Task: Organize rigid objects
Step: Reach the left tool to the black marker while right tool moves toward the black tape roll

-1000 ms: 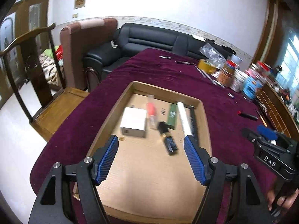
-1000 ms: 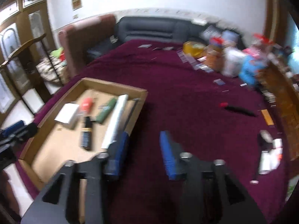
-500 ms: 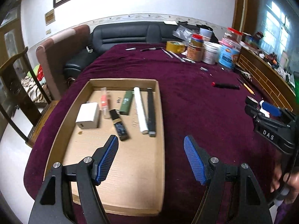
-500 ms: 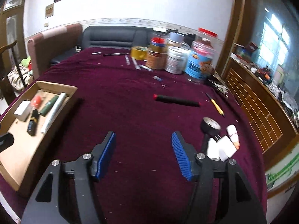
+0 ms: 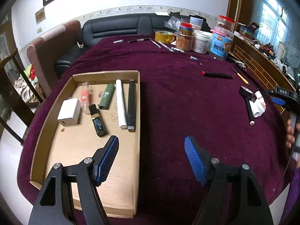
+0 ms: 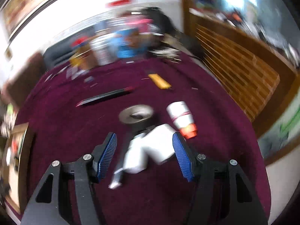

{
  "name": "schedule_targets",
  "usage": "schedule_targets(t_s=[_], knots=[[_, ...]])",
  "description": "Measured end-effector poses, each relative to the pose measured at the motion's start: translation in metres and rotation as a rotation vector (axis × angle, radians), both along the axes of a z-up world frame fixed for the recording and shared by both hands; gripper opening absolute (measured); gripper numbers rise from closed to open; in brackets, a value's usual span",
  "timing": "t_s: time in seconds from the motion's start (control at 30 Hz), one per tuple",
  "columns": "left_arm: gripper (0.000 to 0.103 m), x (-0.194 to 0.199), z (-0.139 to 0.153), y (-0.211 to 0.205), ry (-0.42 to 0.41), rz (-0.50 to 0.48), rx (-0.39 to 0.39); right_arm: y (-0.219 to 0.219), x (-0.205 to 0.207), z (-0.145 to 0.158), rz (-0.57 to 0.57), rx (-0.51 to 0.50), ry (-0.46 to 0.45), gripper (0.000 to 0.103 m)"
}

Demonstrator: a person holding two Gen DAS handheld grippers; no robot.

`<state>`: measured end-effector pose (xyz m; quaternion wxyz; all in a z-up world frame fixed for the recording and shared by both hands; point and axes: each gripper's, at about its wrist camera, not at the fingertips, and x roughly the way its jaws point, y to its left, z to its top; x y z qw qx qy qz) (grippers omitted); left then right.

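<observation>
In the right wrist view, the right gripper (image 6: 144,153) has open jaws straddling a white plastic block (image 6: 159,144), lying lower centre, slanting toward upper right; the left gripper (image 5: 151,157), open and empty, sits well apart.

Deep maroon velvet cloth (image 5: 178,103) covers the worktop; a plain tan cardboard tray (image 5: 105,193) holds a white cube charger (image 5: 69,111) and dark green lighter (image 5: 107,99).

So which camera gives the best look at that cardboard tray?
The left wrist view: the cardboard tray lies whole and sharp, its contents plain. The right wrist view catches only a blurred sliver of it at the left edge.
</observation>
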<state>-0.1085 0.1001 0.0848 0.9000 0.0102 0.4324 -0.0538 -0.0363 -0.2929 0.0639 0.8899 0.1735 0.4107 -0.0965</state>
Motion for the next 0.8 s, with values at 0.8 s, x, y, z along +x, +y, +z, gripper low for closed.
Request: schedule_targets(t_s=[0.8], knots=[[0.067, 0.048, 0.004, -0.063, 0.053, -0.18, 0.001, 0.06, 0.024, -0.051, 0.478, 0.31, -0.051, 0.063]])
